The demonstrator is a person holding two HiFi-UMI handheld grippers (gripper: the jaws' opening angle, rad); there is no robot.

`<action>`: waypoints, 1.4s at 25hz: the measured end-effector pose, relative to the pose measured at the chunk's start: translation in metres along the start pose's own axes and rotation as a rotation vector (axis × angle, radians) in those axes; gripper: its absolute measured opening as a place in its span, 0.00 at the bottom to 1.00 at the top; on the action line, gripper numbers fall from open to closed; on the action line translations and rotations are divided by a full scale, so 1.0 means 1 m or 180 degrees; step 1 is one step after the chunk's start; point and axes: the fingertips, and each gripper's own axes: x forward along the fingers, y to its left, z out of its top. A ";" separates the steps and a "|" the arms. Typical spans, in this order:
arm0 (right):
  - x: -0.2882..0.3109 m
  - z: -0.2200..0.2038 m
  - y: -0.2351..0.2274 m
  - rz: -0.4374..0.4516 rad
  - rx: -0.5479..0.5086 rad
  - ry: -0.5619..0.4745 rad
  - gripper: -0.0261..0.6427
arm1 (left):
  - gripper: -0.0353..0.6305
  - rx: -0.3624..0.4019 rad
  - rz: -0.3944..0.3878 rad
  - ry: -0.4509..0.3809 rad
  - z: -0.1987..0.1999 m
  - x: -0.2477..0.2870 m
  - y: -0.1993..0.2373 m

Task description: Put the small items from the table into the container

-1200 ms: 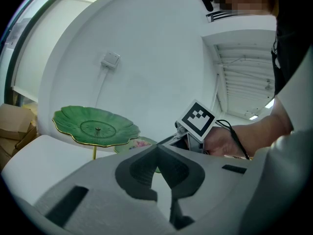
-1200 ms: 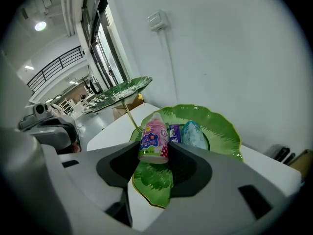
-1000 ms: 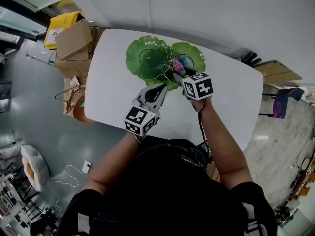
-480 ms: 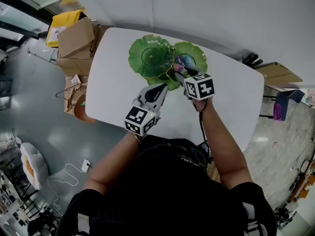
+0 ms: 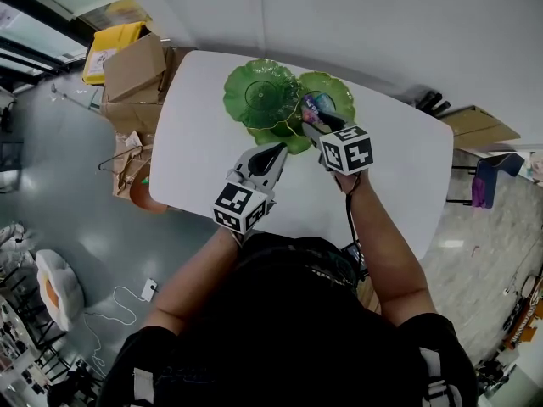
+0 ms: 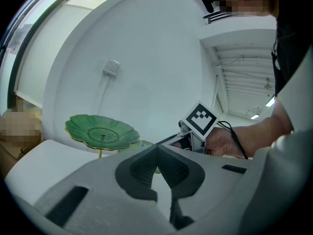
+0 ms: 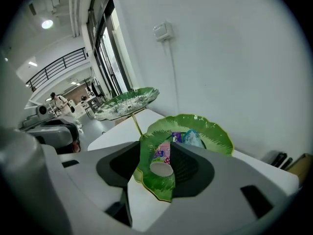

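A green leaf-shaped tiered dish stands on the white table (image 5: 195,159), with a high leaf (image 5: 259,94), a right leaf (image 5: 335,91) and a small low leaf (image 5: 288,138). My right gripper (image 7: 156,168) is open around the small low leaf (image 7: 156,187). A pink printed little cup (image 7: 162,156) lies on that leaf between the jaws, against the right one. Small purple and blue packets (image 7: 186,137) lie in the right leaf (image 7: 212,131). My left gripper (image 5: 278,151) hovers shut and empty just before the dish. The high leaf (image 6: 101,131) lies ahead of it to the left.
Cardboard boxes (image 5: 131,66) and a yellow box (image 5: 110,41) stand on the floor left of the table. A blue chair (image 5: 488,176) is at the right. The white wall rises close behind the dish. My right gripper's marker cube (image 6: 200,119) shows in the left gripper view.
Little has changed. My right gripper stays at the small low leaf, shifted only slightly. The left gripper has held its place.
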 end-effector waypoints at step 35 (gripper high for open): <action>-0.189 0.029 0.132 -0.0097 -0.0646 -0.1711 0.06 | 0.06 0.0472 -0.0257 -0.0533 0.061 -0.078 -0.083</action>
